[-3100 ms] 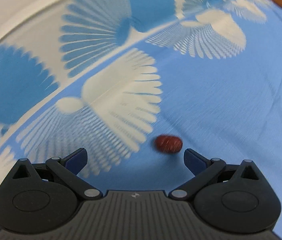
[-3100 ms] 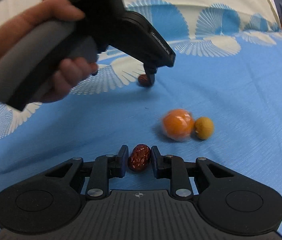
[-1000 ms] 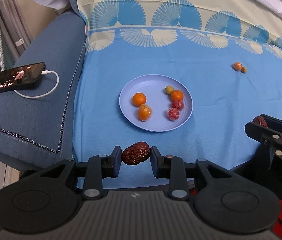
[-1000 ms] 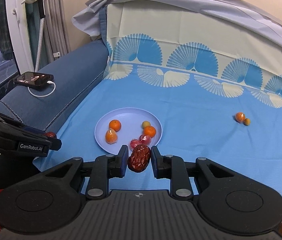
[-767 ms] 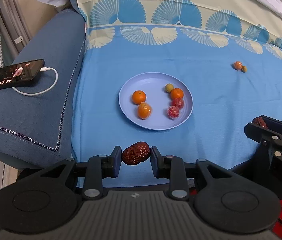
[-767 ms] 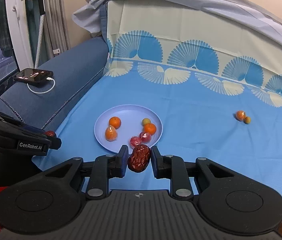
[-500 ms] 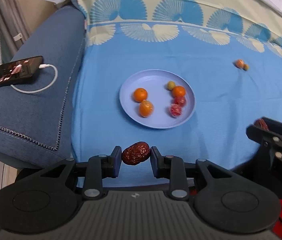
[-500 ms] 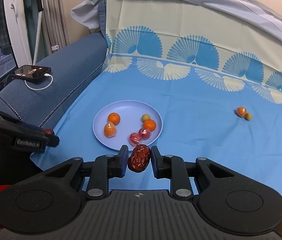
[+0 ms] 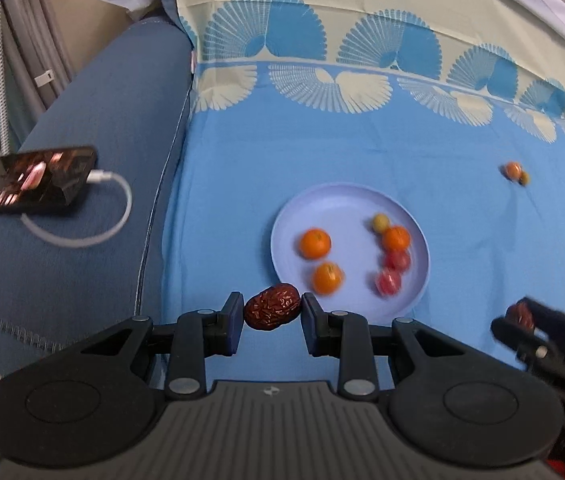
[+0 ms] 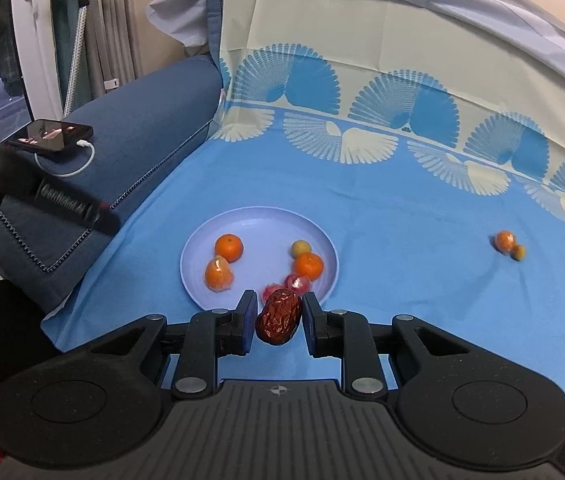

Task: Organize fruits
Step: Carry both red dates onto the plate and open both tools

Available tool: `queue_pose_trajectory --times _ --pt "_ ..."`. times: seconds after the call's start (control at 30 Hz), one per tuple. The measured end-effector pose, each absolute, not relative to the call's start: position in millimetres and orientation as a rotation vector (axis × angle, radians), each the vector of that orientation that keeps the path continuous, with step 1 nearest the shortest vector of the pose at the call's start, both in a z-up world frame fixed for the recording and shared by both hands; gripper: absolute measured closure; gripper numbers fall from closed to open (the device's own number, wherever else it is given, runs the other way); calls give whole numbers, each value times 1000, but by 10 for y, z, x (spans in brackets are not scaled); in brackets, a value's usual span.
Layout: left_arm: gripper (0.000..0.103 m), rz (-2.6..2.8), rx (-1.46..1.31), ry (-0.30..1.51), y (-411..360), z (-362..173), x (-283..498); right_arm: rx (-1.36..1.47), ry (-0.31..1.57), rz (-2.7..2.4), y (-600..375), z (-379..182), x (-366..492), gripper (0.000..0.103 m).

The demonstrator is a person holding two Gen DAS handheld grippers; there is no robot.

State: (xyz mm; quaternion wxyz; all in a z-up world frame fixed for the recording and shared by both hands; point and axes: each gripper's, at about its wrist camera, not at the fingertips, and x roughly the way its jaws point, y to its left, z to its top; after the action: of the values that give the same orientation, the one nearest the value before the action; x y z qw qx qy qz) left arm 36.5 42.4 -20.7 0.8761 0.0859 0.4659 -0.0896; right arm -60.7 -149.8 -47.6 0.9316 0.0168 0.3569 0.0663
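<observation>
Nearest, the left gripper (image 9: 271, 322) has its fingers pinched on a wrinkled red date (image 9: 272, 306), held lengthwise between the pads, in the air short of the plate's near rim. The right gripper (image 10: 275, 322) likewise pinches a second red date (image 10: 278, 315), held more upright, just short of the near rim of the plate (image 10: 198, 254). Neither date touches the plate or the cloth.

On the lilac plate lie two oranges on its left half, one unwrapped (image 10: 229, 247) and one in clear film (image 10: 219, 274). On its right half are a third orange (image 10: 308, 266), a small yellow-green fruit (image 10: 300, 248) just beyond it, and two red wrapped fruits (image 10: 298, 282) by the near rim, partly hidden behind the right gripper's date.

Beyond and to the right of the plate, well apart from it, a small wrapped orange (image 10: 504, 241) and a small yellow-brown fruit (image 10: 519, 252) sit touching on the blue cloth (image 10: 402, 240). To the left of the plate, a phone (image 10: 50, 134) on a white charging cable (image 10: 78, 162) rests on the dark blue sofa arm (image 10: 130, 128).

Assessment: six fruits are already gathered on the plate. Both dates are in transit and not yet deposited. The far pair on the cloth is untouched. Remaining work, as judged: set down two dates, then fetch those two. Task is past halfway.
</observation>
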Motion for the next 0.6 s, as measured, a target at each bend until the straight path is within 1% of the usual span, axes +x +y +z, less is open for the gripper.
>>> queue_pose_trajectory --times 0.23,0.6 --pt "69 -213 181 1025 202 -489 880 1 745 153 -1430 -687 -80 77" --pt "69 -204 272 1057 -120 -1043 1519 -14 849 175 -1426 -1213 636 77"
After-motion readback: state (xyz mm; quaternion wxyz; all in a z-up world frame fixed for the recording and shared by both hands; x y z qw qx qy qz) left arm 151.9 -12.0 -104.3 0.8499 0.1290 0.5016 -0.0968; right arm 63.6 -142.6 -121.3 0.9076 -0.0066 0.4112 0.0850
